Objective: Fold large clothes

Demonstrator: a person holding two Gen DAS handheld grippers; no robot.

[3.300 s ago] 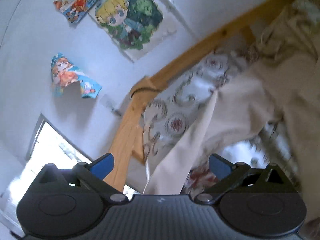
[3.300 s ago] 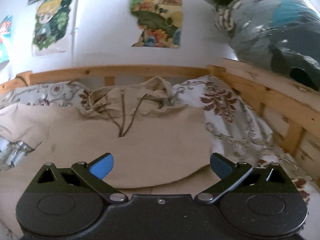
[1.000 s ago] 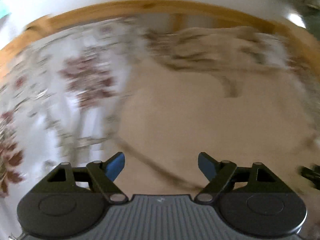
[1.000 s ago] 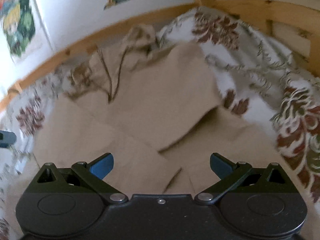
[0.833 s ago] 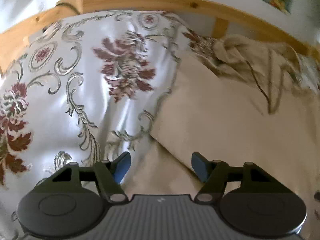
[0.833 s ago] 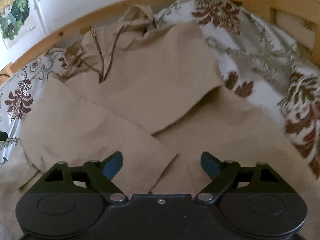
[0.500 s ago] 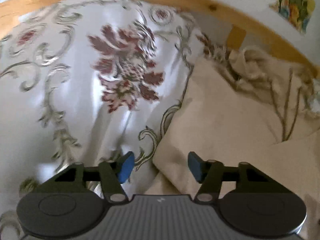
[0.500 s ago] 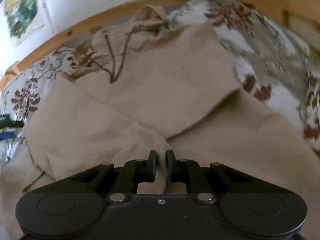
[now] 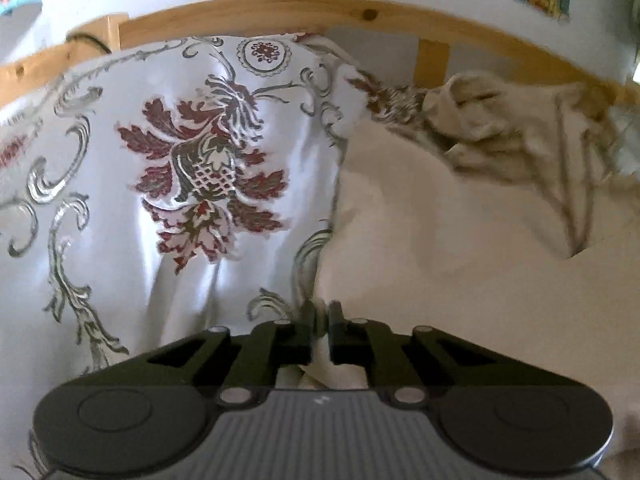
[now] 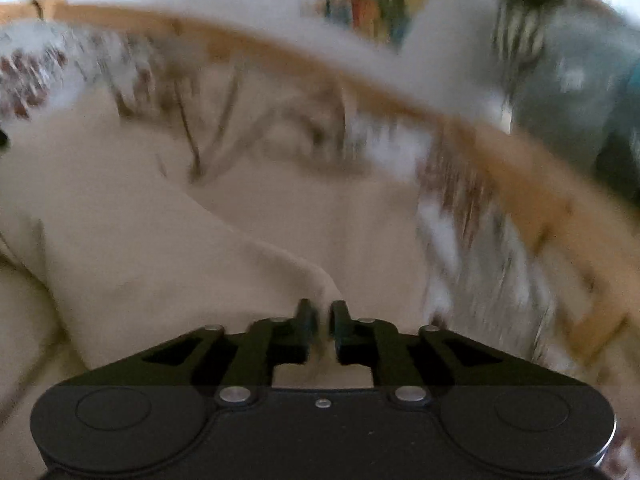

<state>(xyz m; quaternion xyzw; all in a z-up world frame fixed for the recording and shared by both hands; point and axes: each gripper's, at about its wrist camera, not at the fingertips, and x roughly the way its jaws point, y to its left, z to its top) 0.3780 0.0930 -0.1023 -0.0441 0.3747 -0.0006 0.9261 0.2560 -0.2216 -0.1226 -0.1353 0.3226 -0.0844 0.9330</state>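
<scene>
With the beige hoodie (image 9: 460, 248) spread on the floral bedsheet (image 9: 168, 184), hood toward 1 o'clock, the left gripper (image 9: 319, 318) and the right gripper (image 10: 320, 316) each pinch its cloth between narrow jaws, so I judge a fold is in hand and next both must carry their edges across together.

Soft daylight sheens on the white floral satin bedspread (image 9: 120, 208) in the left view, mostly sharp, blurring toward the right edge. The right view smears heavily. Fisheye bends the pale wooden bed rail (image 9: 280, 8); corners vignette black.
</scene>
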